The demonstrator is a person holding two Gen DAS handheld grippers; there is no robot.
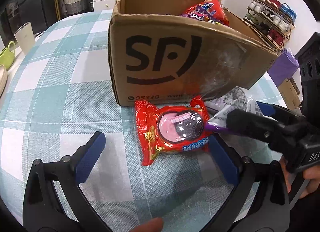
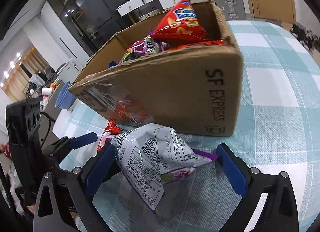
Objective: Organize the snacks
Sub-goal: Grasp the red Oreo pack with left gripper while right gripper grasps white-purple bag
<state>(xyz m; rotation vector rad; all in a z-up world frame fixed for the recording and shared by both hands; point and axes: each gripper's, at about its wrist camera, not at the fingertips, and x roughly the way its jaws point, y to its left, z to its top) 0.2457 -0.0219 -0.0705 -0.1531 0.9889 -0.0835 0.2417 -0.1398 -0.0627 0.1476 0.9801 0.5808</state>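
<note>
My left gripper (image 1: 154,150): spread wide and empty, low over the teal-and-white checked tablecloth (image 1: 60,92), lined up on the nearest snack so I can close on it.
Red foil cookie packet with a pink-and-black biscuit picture (image 1: 174,130): flat on the cloth just in front of the box's logo face; my left gripper's right pad is just beside its right edge, the left pad well apart, so there is plenty of room on that side.
My right gripper (image 2: 166,164): jaws apart around the next bag, left pad against it, right pad at its purple corner; I cannot tell whether they are pinching it yet.
White-and-purple crinkly snack bag, printed back up (image 2: 152,158): at the box's near corner, just right of the red packet, one end raised off the cloth.
Brown cardboard box with black SF logo (image 1: 160,60): open-topped, flaps torn off, rough rim; red and purple snack bags (image 2: 180,22) already stand inside at one end, leaving free room at the other.
Clearance: I judge I must lift above that rim; bare cloth lies to the box's left.
</note>
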